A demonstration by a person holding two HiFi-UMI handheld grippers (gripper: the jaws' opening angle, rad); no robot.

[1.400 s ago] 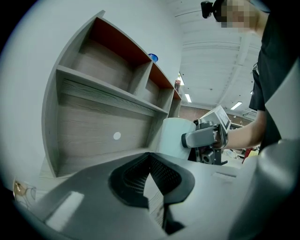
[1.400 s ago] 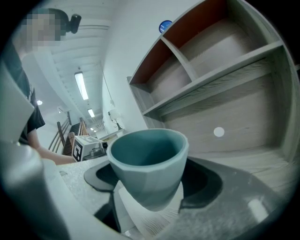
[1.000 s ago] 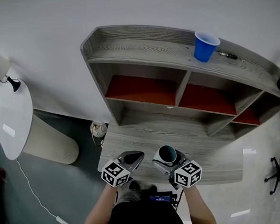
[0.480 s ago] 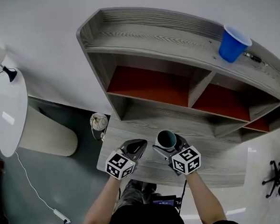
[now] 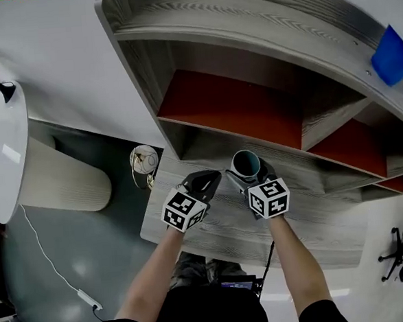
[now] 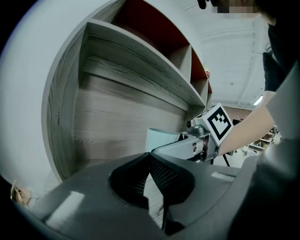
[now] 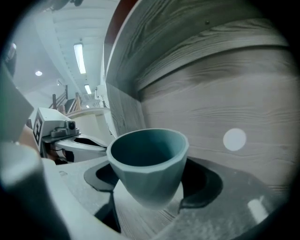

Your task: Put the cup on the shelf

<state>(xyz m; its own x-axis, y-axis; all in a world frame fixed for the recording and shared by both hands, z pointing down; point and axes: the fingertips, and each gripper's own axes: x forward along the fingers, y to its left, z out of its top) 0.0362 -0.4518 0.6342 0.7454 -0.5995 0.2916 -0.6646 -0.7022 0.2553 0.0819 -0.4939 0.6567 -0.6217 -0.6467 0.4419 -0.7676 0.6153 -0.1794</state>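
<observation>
A teal cup (image 7: 147, 161), faceted toward its base, is pinched mouth-up by the right hand-held gripper (image 5: 249, 174) over the wood-grain bench (image 5: 322, 214), before the shelf (image 5: 233, 17). The left hand-held gripper (image 5: 206, 182) is pressed together, empty.

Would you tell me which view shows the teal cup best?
The right gripper view: the cup fills the centre, clamped between the jaws, rim and inside visible. The head view shows it small from above; the left gripper view only a pale sliver.

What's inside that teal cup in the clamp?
Nothing visible: the cup, held in the right gripper, shows only bare teal wall inside. Its near rim covers the very bottom.
</observation>
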